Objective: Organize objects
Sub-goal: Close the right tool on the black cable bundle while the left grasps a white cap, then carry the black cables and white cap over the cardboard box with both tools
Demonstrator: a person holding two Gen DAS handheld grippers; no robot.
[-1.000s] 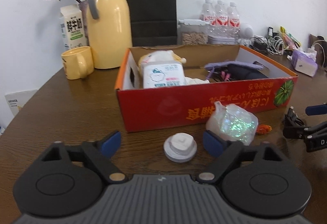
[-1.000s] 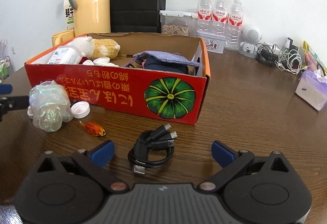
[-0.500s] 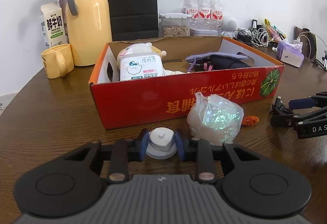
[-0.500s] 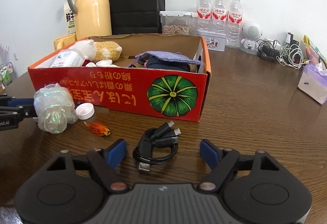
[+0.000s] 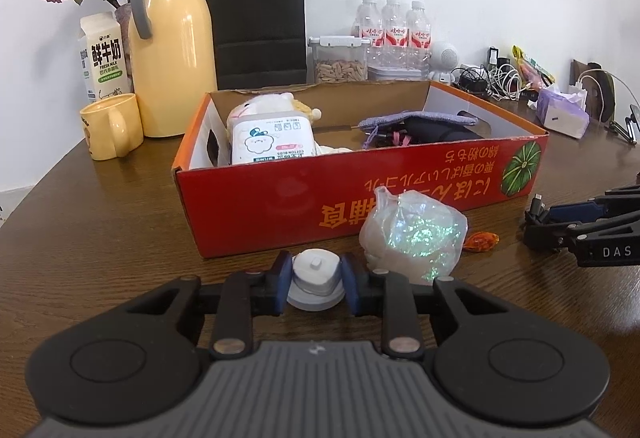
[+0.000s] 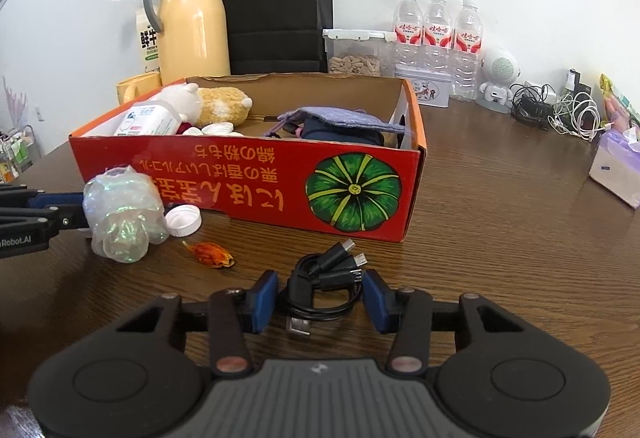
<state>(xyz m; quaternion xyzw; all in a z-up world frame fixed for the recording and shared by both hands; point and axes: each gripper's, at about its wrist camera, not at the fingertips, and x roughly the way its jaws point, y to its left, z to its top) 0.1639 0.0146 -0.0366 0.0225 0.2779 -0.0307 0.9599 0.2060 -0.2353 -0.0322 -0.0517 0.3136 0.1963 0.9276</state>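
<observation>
Since the earlier frame both claws have narrowed from wide apart. Left claw [image 5: 316,280] is clamped on the white cap [image 5: 316,274], at 6 o'clock of the red box [image 5: 280,206] on the surface [image 5: 100,238]; small, rigid, light, taken at its sides. Right claw [image 6: 320,296] is closing around the coiled black cable [image 6: 324,284], pads not yet pressing; limp and springy, best gripped across the bundle.

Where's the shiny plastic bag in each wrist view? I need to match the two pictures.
Left wrist: plastic bag sits right of centre, against the red box, right of the white cap.
Right wrist: plastic bag sits at the left, in front of the box's left end.
Shared landmark: the orange wrapper lies on the table beside the bag in both.
</observation>
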